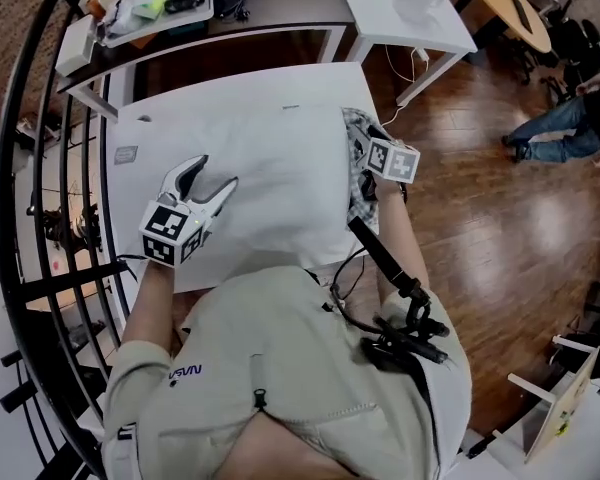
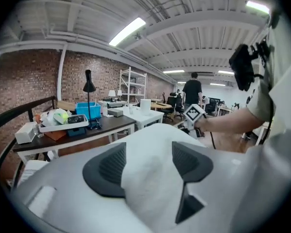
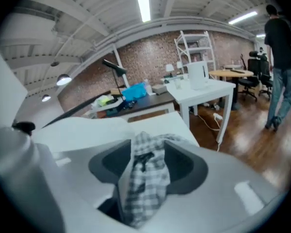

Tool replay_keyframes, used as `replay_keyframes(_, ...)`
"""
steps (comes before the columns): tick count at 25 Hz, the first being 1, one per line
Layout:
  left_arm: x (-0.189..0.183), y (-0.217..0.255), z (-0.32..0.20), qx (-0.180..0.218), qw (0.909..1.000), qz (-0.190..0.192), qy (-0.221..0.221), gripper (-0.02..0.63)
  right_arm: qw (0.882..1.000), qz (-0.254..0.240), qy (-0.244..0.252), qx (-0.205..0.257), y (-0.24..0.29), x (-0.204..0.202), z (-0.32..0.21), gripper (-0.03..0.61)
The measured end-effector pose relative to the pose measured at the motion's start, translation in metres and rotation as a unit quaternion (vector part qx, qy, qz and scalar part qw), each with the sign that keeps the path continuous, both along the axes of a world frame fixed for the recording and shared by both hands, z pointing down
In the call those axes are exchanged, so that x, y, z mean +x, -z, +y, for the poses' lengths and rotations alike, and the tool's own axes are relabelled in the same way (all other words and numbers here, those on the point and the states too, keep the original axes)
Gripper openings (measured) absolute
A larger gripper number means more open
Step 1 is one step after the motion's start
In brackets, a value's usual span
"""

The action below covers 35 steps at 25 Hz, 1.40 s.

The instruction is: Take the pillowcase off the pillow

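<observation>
1. Head view: the white pillow (image 1: 280,168) lies across the white desk (image 1: 140,128). A bunch of checked cloth (image 1: 357,183) sits at the pillow's 3 o'clock end. I judge this cloth to be the pillowcase, gathered there, though it could be an inner cover showing. The left gripper (image 1: 218,171) sits over the pillow's 9 o'clock side with its jaws spread. The right gripper (image 1: 378,154) is at the checked cloth, and its jaws are mostly hidden here.

2. Left gripper view: the left gripper (image 2: 148,161) has its jaws wide apart. White pillow (image 2: 150,144) bulges up between the pads but is not pinched. The pillow looks puffy, light and yielding, so a shallow pinch would likely slip. A deep bite into its bulk at the 9 o'clock end should anchor it better.

3. Right gripper view: the right gripper (image 3: 148,166) also stands apart. A crumpled fold of checked cloth (image 3: 145,178) hangs loosely in the gap and is not clamped. The cloth looks thin, limp and easily bunched. The best hold is probably a gathered fold or hem at the 3 o'clock end, pulled away from the pillow while the left side is held down.
</observation>
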<state>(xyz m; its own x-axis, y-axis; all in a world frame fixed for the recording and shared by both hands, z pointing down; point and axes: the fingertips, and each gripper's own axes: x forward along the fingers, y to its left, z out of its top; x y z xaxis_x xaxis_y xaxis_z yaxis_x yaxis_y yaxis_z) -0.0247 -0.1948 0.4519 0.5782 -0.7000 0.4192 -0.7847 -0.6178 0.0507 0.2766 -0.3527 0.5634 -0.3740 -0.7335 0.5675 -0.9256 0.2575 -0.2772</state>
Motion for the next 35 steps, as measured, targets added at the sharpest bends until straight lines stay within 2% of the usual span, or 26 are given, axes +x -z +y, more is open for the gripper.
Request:
replay_keyframes(2, -0.029, 0.023, 0.014, 0.028, 0.9989, 0.004, 0.036, 0.331, 0.998, -0.032, 0.032, 0.040, 0.031, -0.017, 0.042, 0.229)
replay_keyframes(4, -0.080, 0.022, 0.033, 0.025, 0.9948, -0.001, 0.099, 0.339, 0.995, -0.042, 0.070, 0.063, 0.052, -0.037, 0.090, 0.290)
replay_keyframes(5, -0.111, 0.011, 0.045, 0.008, 0.9903, -0.003, 0.139, 0.346, 0.993, -0.040, 0.088, 0.065, 0.053, -0.046, 0.113, 0.315)
replay_keyframes(7, -0.172, -0.027, 0.072, -0.046, 0.9749, -0.003, 0.218, 0.371, 0.992, -0.039, 0.114, 0.046, 0.038, -0.065, 0.148, 0.353)
replay_keyframes(9, -0.209, -0.074, 0.094, -0.108, 0.9598, 0.000, 0.259, 0.388, 0.992, -0.045, 0.112, 0.017, 0.012, -0.081, 0.163, 0.356)
replay_keyframes(11, -0.212, -0.110, 0.099, -0.147, 0.9573, 0.005, 0.249, 0.387, 0.994, -0.038, 0.098, -0.001, -0.009, -0.091, 0.164, 0.331)
replay_keyframes(12, -0.205, -0.120, 0.096, -0.155, 0.9596, 0.016, 0.235, 0.351, 0.995, -0.027, 0.092, -0.003, -0.012, -0.093, 0.162, 0.292)
replay_keyframes(14, -0.192, -0.116, 0.084, -0.143, 0.9637, 0.049, 0.220, 0.199, 0.997, -0.010, 0.080, 0.006, -0.004, -0.094, 0.155, 0.199)
replay_keyframes(16, -0.185, -0.094, 0.075, -0.106, 0.9659, 0.073, 0.224, 0.051, 0.997, 0.002, 0.065, 0.030, 0.016, -0.092, 0.146, 0.112)
replay_keyframes(17, -0.182, -0.083, 0.072, -0.089, 0.9677, 0.075, 0.224, 0.017, 0.997, 0.012, 0.059, 0.044, 0.027, -0.091, 0.141, 0.084)
replay_keyframes(20, -0.171, -0.055, 0.071, -0.053, 0.9747, 0.063, 0.208, 0.014, 0.995, 0.042, 0.043, 0.077, 0.054, -0.086, 0.127, 0.044)
replay_keyframes(25, -0.153, 0.000, 0.065, 0.014, 0.9809, 0.075, 0.179, 0.012, 0.989, 0.073, 0.015, 0.126, 0.096, -0.071, 0.111, 0.034)
replay_keyframes(28, -0.137, 0.013, 0.059, 0.038, 0.9832, 0.079, 0.160, 0.013, 0.988, 0.077, -0.005, 0.134, 0.100, -0.053, 0.104, 0.034)
replay_keyframes(29, -0.132, 0.009, 0.057, 0.033, 0.9842, 0.079, 0.155, 0.014, 0.988, 0.078, -0.009, 0.131, 0.095, -0.047, 0.102, 0.034)
replay_keyframes(31, -0.127, -0.017, 0.053, -0.005, 0.9861, 0.072, 0.150, 0.015, 0.991, 0.085, -0.008, 0.104, 0.071, -0.039, 0.097, 0.045)
replay_keyframes(32, -0.127, -0.035, 0.053, -0.033, 0.9855, 0.067, 0.153, 0.024, 0.993, 0.086, -0.006, 0.080, 0.055, -0.036, 0.095, 0.077)
replay_keyframes(33, -0.130, -0.051, 0.056, -0.057, 0.9833, 0.062, 0.161, 0.063, 0.995, 0.085, -0.007, 0.054, 0.041, -0.031, 0.095, 0.134)
replay_keyframes(34, -0.136, -0.061, 0.063, -0.071, 0.9800, 0.061, 0.176, 0.120, 0.995, 0.088, -0.013, 0.036, 0.033, -0.026, 0.098, 0.191)
replay_keyframes(35, -0.146, -0.063, 0.071, -0.071, 0.9757, 0.062, 0.198, 0.146, 0.994, 0.100, -0.021, 0.032, 0.033, -0.020, 0.103, 0.221)
